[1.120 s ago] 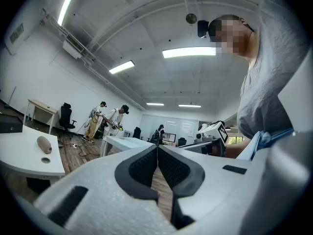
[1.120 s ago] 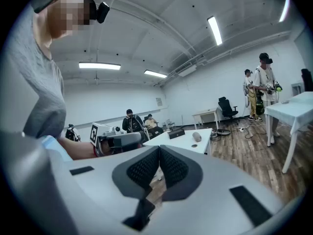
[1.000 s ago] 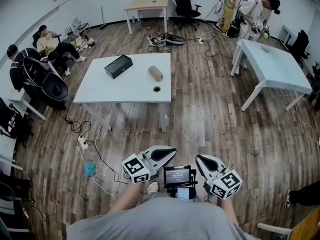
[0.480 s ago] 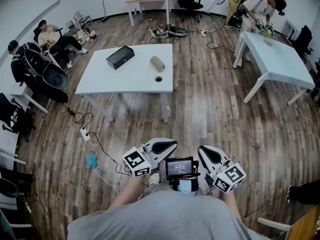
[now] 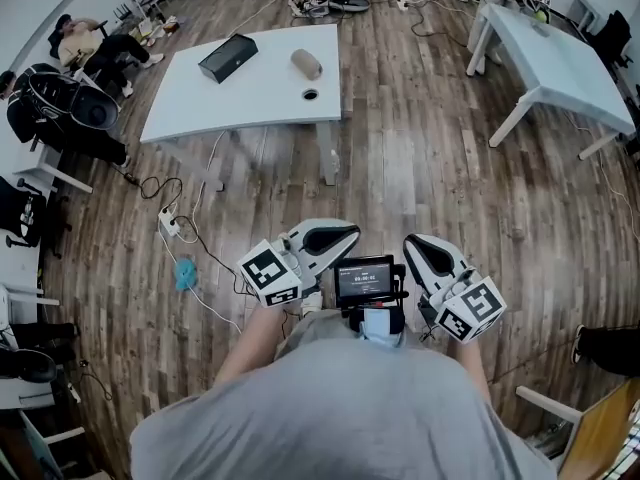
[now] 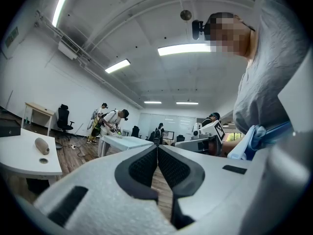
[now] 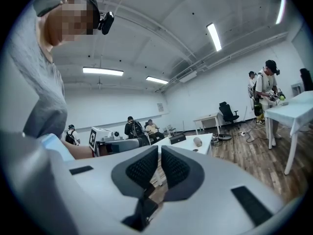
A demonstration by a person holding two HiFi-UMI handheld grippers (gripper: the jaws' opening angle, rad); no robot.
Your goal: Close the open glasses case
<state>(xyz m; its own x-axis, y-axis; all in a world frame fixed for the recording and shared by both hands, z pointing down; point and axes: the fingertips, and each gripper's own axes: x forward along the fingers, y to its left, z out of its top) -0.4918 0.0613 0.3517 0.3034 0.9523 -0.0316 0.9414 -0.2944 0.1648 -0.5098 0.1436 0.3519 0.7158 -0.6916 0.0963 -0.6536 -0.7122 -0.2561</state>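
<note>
Task not started as far as we could see; nothing closed, so the whole job was left. We stood on the brown wooden plank floor, well apart from the white rectangular table, which lay at 11 o'clock from the grippers in the head view; getting to the table and then bringing the lid down were, in our judgement, both yet to come.

The left gripper had its fingers pressed together with nothing between them; the right gripper had its fingers all but together, only a thin slit, also on nothing. Both were held about level near our chest, at 9 and 3 o'clock of the small dark screen.

Task's thing: we took the black box-shaped case, toward the table's far side, to be the glasses case. It was too small for us to tell whether its lid stood up, or what lay inside, glasses or none.

At 3 o'clock of it lay a tan cylinder-shaped thing, apart from the case; it could be another case, we could not tell. At 6 o'clock of the cylinder sat a round dark hole in the tabletop, near it but not touching. A pale second table stood at 1 o'clock; it had no part in the task, by our guess.
</note>
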